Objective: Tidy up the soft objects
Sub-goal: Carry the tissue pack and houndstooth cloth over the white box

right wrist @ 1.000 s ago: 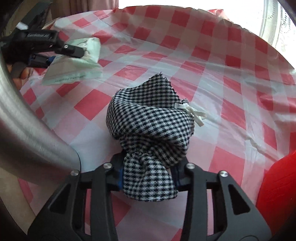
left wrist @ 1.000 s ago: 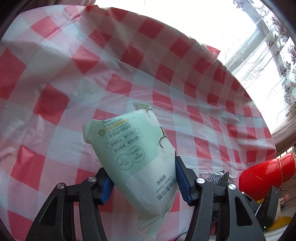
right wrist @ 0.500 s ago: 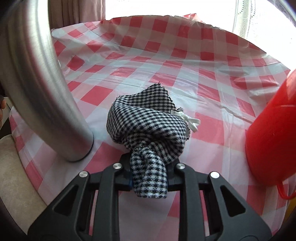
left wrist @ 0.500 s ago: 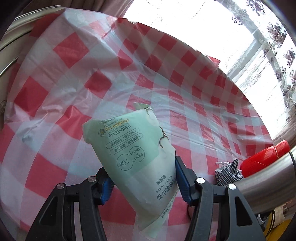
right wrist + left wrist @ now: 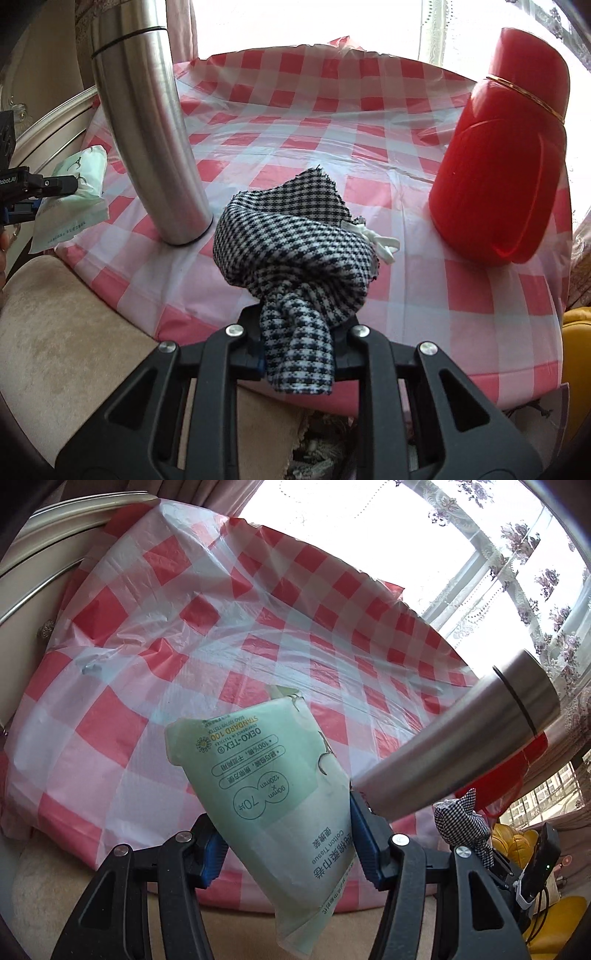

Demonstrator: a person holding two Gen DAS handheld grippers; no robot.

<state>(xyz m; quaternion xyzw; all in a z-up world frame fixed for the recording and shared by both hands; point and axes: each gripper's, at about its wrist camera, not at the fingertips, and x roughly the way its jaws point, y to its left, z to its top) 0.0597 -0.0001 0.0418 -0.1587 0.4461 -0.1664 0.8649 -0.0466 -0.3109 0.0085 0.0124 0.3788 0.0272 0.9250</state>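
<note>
Tissue pack (image 5: 273, 790), pale green w/ printed text, is clamped between the blue pads (image 5: 360, 834) of the left gripper (image 5: 286, 843); it sticks up and forward past the fingertips, tilted, lower end hanging below the jaws, held off the near-left edge of the table rather than resting on it. In the right wrist view the same pack (image 5: 72, 195) shows at far left, beside the table edge, w/ the left gripper (image 5: 33, 186) pinching it. Checked cloth (image 5: 291, 254), black & white, bunched into a lump w/ a small white tie (image 5: 380, 240) on its right side, is gripped by the right gripper (image 5: 295, 354), jaws closed tight on its twisted lower tail; the bulk of it sits above the near edge of the table, prob. not touching, hard to tell from this angle. In the left wrist view the cloth (image 5: 463, 829) peeks out at lower right. Steel flask (image 5: 144, 122) stands upright on the tablecloth (image 5: 295, 122), just left of the cloth, near the table's front-left edge. Red jug (image 5: 506, 155) w/ a thin gold band stands on the right side, well apart from the flask. Tablecloth is red & white check plastic, wrinkled. Beige carpet (image 5: 62, 332) below; bright window w/ lace curtain (image 5: 535, 572) behind.
</note>
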